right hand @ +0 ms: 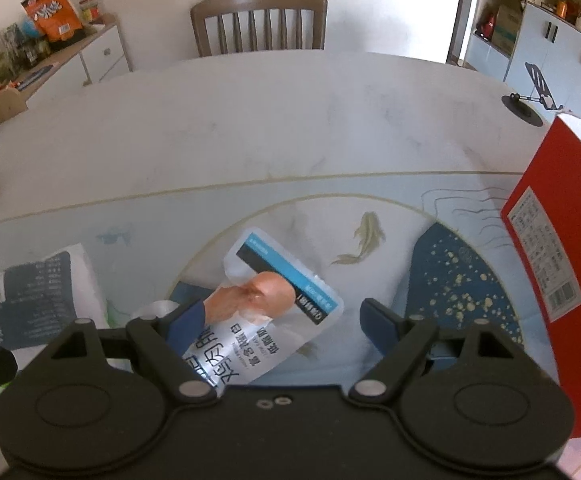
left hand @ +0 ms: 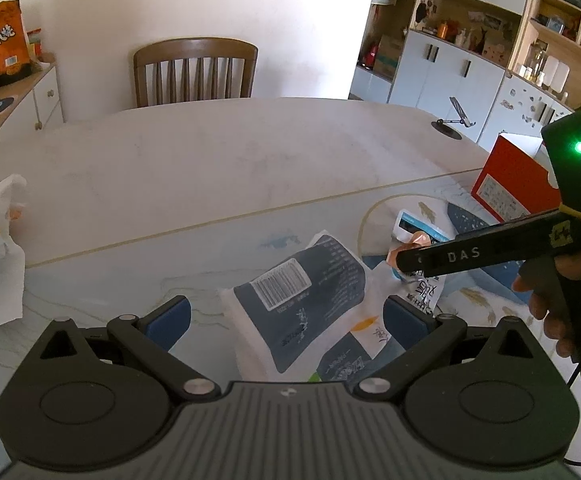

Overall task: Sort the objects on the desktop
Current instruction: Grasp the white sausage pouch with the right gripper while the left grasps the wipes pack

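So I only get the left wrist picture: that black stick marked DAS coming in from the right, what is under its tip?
Observer: That is the right gripper. Its own camera shows a clear snack pouch with a blue stripe lying between its fingers.
Visitor: Has it grabbed it?
Observer: No. The jaws stand wide open, one on either side of the pouch, not pressing on it.
Visitor: Anything beside it?
Observer: The red box stands upright on its right, with a barcode low on its side label.
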The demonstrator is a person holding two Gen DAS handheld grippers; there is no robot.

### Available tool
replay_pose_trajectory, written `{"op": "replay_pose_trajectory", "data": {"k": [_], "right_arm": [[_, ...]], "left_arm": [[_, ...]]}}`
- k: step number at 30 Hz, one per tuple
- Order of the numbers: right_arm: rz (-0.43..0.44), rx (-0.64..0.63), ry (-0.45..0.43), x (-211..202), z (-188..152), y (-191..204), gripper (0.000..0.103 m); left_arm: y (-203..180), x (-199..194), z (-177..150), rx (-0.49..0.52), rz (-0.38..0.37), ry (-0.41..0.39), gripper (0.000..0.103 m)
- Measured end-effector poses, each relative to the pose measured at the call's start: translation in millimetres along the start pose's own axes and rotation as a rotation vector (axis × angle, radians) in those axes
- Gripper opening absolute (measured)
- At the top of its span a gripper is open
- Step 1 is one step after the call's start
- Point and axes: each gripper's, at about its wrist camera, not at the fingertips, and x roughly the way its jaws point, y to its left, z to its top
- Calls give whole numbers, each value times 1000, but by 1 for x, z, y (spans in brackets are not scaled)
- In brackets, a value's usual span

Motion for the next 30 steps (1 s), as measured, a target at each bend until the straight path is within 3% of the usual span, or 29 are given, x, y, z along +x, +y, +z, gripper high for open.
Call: {"op": "replay_pose_trajectory", "data": {"k": [13, 18, 20, 24, 26, 30], "right_arm": [[0, 14, -8, 10, -6, 7, 86], [7, -47, -15, 12, -9, 15, 82], [14, -55, -20, 12, -9, 16, 78], [31, -79, -32, 11, -9, 19, 60], [32, -83, -32, 11, -8, 21, 59], [39, -73, -34, 9, -6, 21, 53]], "left_arm": [[6, 18, -6, -34, -4, 25, 103], [4, 20, -7, -53, 0, 29, 102], [4, 20, -8, -53, -2, 27, 97], [3, 22, -7, -56, -7, 38, 78], [3, 22, -7, -62, -19, 44, 66], [1, 22, -7, -63, -34, 54, 59]]}}
